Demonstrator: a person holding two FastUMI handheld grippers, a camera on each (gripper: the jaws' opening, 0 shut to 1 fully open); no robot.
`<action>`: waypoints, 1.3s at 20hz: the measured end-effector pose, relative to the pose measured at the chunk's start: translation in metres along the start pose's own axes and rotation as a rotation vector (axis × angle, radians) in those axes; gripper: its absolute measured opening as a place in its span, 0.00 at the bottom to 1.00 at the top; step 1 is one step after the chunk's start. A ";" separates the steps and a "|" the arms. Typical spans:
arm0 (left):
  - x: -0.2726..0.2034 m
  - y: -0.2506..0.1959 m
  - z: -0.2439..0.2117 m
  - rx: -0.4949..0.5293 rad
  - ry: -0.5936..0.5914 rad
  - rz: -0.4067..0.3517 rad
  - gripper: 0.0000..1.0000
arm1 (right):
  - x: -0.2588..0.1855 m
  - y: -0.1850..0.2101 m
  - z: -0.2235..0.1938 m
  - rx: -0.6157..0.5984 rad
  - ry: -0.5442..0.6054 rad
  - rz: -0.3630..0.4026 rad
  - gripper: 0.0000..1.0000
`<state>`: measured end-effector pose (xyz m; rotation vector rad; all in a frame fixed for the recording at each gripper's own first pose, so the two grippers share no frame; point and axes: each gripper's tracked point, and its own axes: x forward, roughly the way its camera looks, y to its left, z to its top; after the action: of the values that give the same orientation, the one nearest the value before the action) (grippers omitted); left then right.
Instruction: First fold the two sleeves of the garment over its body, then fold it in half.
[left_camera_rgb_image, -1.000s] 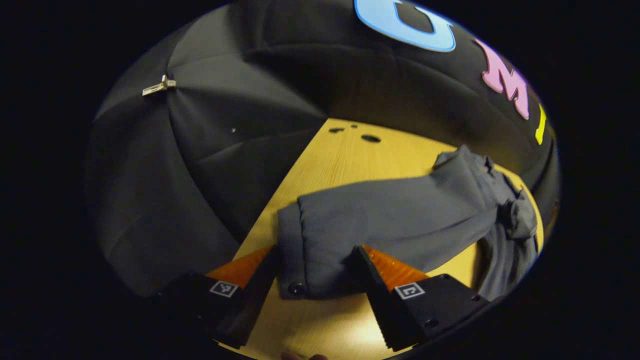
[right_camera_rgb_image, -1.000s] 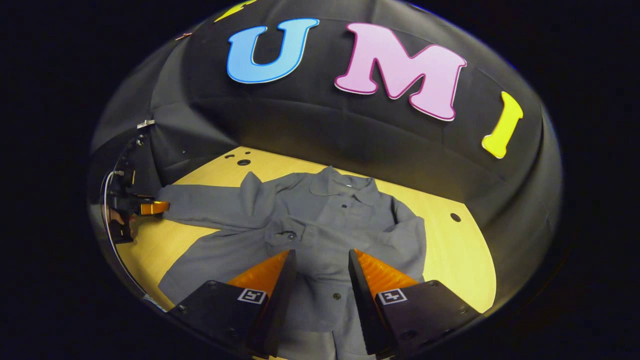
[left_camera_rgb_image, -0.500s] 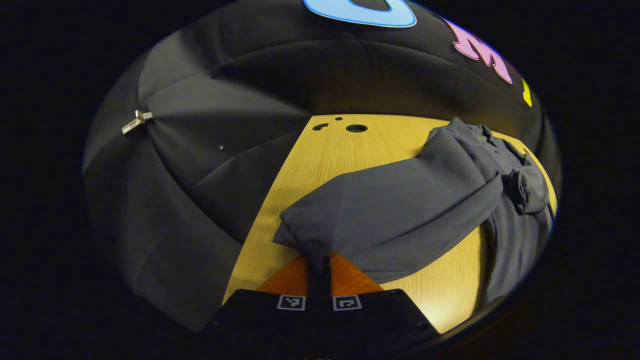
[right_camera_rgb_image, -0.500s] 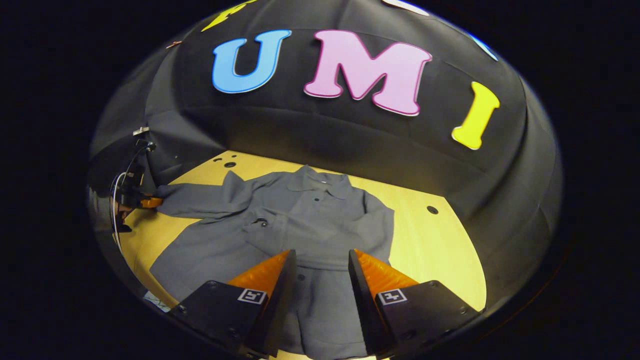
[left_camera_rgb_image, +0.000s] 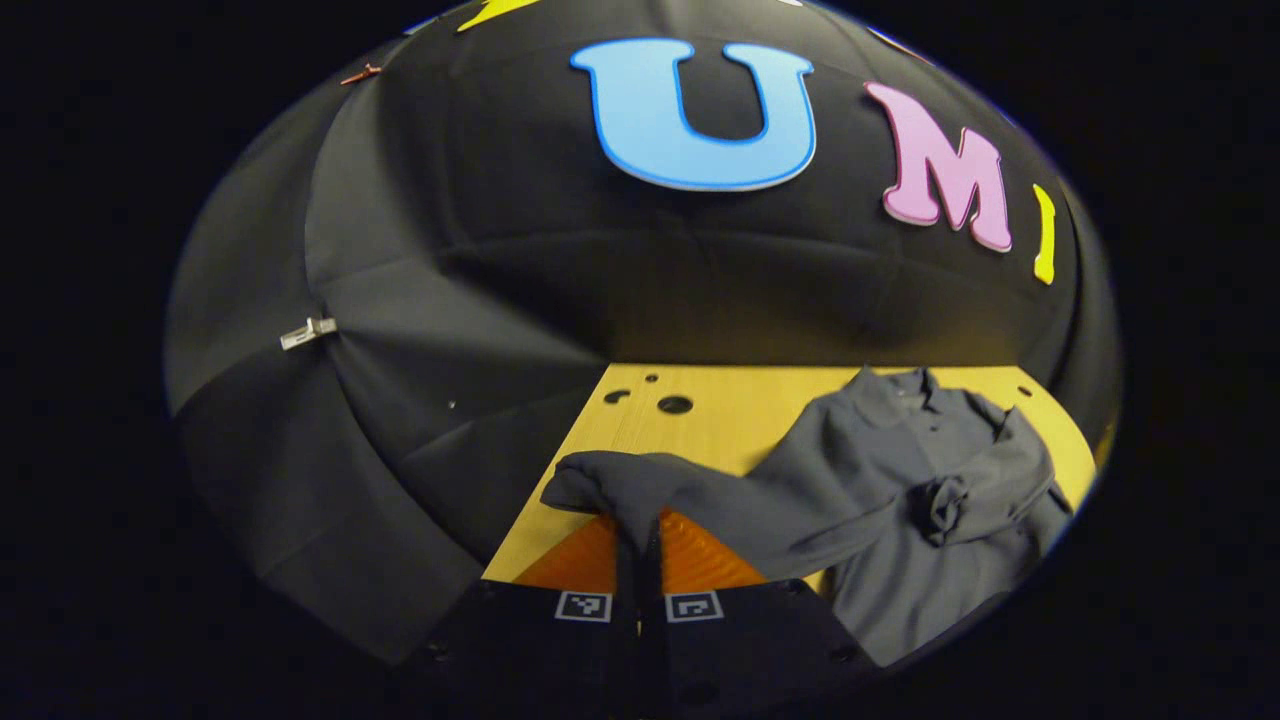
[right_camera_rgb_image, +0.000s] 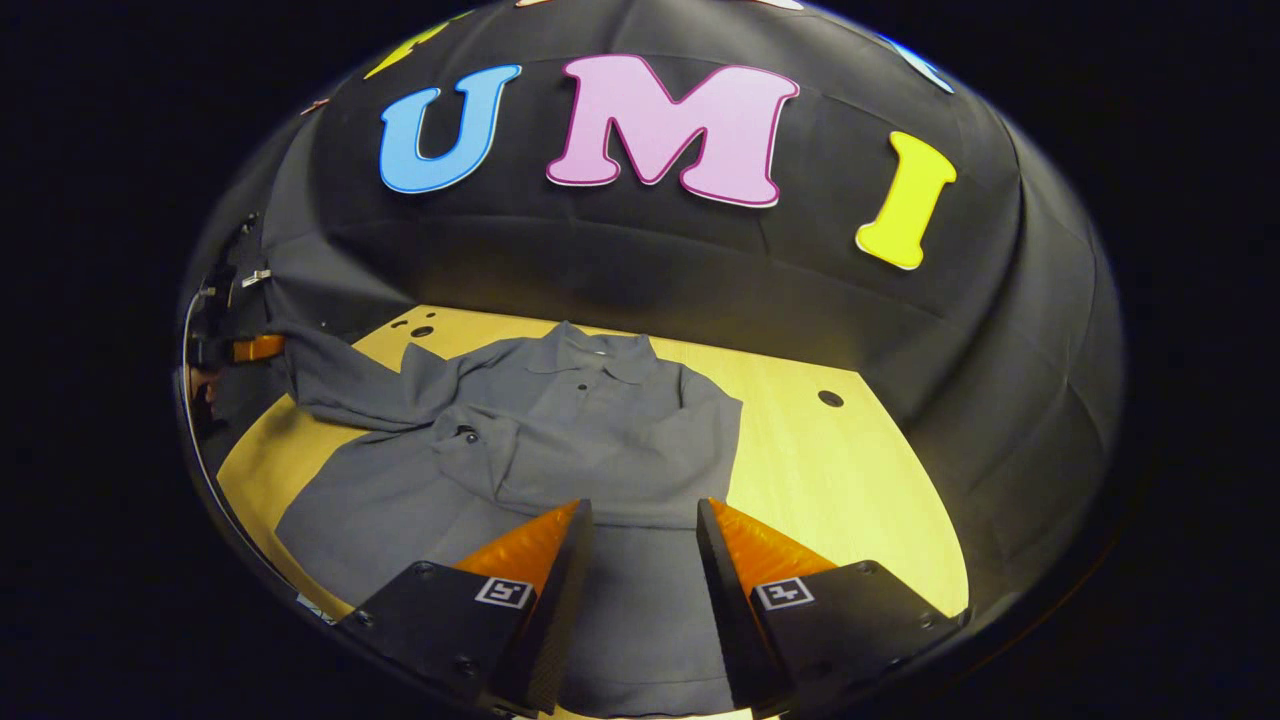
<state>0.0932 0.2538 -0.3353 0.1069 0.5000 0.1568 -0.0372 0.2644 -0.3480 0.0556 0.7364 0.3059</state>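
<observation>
Left gripper (left_camera_rgb_image: 640, 545): jaws closed, clamped on cuff end of left sleeve (left_camera_rgb_image: 700, 500); sleeve raised off table (left_camera_rgb_image: 700, 385), trailing toward 3 o'clock into garment body.
Right gripper (right_camera_rgb_image: 640, 540): jaws parted wide, gripping nothing; hovered above lower garment.
Garment (right_camera_rgb_image: 560, 440): grey, buttoned, flat on table centre, collar at 12 o'clock.
Right sleeve (right_camera_rgb_image: 640, 470): laid across body.
Left gripper, in right gripper view (right_camera_rgb_image: 255, 347): at 9 o'clock, at sleeve end.

Grey buttoned garment (right_camera_rgb_image: 560, 440) face-up on bench (right_camera_rgb_image: 850, 470); one sleeve (right_camera_rgb_image: 600, 475) folded across body, other sleeve (left_camera_rgb_image: 680, 495) raised off bench.
</observation>
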 end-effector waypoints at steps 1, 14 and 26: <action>-0.005 -0.013 0.012 0.006 -0.022 -0.015 0.05 | 0.001 -0.004 -0.003 0.002 0.004 -0.001 0.65; -0.049 -0.241 0.062 0.057 -0.126 -0.349 0.05 | -0.001 -0.064 -0.028 0.058 0.023 -0.028 0.65; -0.041 -0.383 -0.014 0.110 0.005 -0.486 0.05 | -0.006 -0.119 -0.061 0.079 0.052 -0.031 0.88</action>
<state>0.0980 -0.1284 -0.3822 0.0893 0.5267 -0.3458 -0.0518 0.1453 -0.4080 0.1113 0.7998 0.2498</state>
